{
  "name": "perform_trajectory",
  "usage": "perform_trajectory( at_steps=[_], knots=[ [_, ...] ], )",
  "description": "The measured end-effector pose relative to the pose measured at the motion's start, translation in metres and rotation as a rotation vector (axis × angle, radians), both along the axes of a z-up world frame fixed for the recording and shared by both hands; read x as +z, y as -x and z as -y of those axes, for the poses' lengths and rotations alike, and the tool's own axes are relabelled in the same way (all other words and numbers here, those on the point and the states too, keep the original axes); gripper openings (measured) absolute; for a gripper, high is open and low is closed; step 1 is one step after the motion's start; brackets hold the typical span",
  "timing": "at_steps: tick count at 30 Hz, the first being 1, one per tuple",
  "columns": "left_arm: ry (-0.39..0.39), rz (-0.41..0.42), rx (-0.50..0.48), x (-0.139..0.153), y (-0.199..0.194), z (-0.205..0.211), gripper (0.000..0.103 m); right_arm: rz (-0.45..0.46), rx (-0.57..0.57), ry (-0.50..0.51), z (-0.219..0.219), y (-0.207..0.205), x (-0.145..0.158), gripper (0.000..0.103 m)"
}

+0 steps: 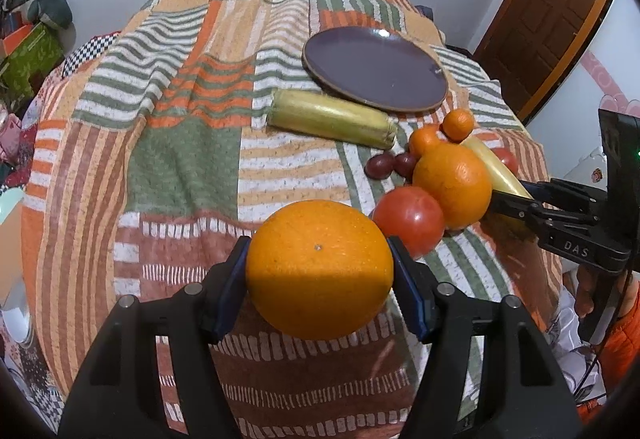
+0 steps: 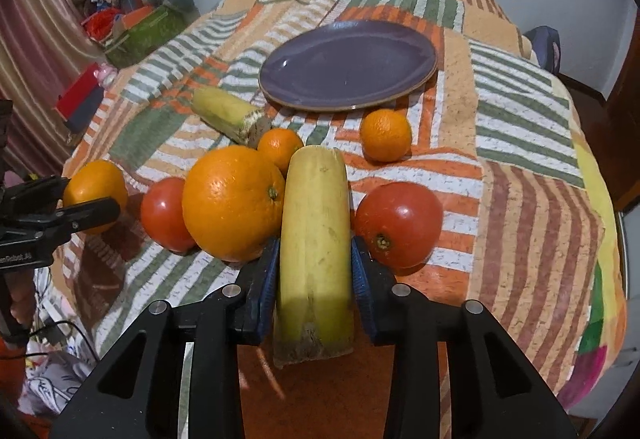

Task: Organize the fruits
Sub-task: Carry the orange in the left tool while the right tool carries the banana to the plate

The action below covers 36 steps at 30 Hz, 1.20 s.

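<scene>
From the left wrist view, the left claw (image 1: 319, 271) is clamped on a large orange (image 1: 319, 269), its blue pads (image 1: 230, 279) pressed to either side of the fruit, held over the near part of the counter (image 1: 180, 167). The patchwork cloth runs wide and bare to the left and middle, falling away at the rounded far edge by the wall. A purple plate (image 1: 376, 69) sits toward the far right with nothing on it. Just in front of it lies a yellow-green banana piece (image 1: 332, 123). To the right the fruit crowds together: a tomato (image 1: 410, 219) touching a second orange (image 1: 454, 185), two grapes (image 1: 394, 164) beside them, and two small mandarins (image 1: 458, 125) behind. The right claw (image 1: 516, 205) comes in from the right edge, gripping a banana (image 1: 494, 167).

From the right wrist view, the right claw (image 2: 314, 271) is clamped on that banana (image 2: 314, 223), which lies lengthwise between the pads. An orange (image 2: 234, 203) presses against its left side, a tomato (image 2: 166, 213) beyond it; another tomato (image 2: 400, 223) sits just right. The plate (image 2: 348, 65) is bare, and the cloth to the right lies open out to the counter's edge. The left claw (image 2: 86, 209) holds its orange (image 2: 96, 187) at far left.
</scene>
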State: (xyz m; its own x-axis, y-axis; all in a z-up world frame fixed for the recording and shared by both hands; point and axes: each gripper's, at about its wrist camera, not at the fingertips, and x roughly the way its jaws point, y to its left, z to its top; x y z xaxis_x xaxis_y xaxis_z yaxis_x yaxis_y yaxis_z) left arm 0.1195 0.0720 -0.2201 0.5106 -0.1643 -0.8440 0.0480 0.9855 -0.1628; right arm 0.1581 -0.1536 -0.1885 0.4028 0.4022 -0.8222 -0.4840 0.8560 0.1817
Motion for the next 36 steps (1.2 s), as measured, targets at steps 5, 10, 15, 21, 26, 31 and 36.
perform_trajectory(
  at_steps=[5,10,15,21,26,31,36],
  knots=[
    [-0.003,0.038,-0.001,0.014,-0.009,0.004,0.065,0.045,-0.013,-0.020,0.005,-0.001,0.015,0.031],
    [-0.010,0.084,-0.011,0.030,-0.023,0.010,0.065,0.092,-0.015,-0.035,0.006,-0.005,0.032,0.031],
    [-0.020,0.134,-0.017,0.047,-0.037,0.018,0.065,0.162,-0.014,-0.045,0.004,-0.013,0.053,0.031],
    [-0.015,0.173,-0.014,0.059,-0.059,0.024,0.065,0.224,-0.016,-0.059,0.001,-0.028,0.070,0.031],
    [-0.024,0.190,-0.015,0.065,-0.081,0.030,0.065,0.253,-0.018,-0.061,-0.001,-0.044,0.074,0.031],
    [-0.039,0.196,-0.025,0.066,-0.100,0.036,0.065,0.270,-0.014,-0.064,-0.004,-0.058,0.076,0.031],
    [-0.040,0.192,-0.039,0.063,-0.119,0.043,0.065,0.281,-0.012,-0.070,-0.007,-0.074,0.076,0.031]
  ],
)
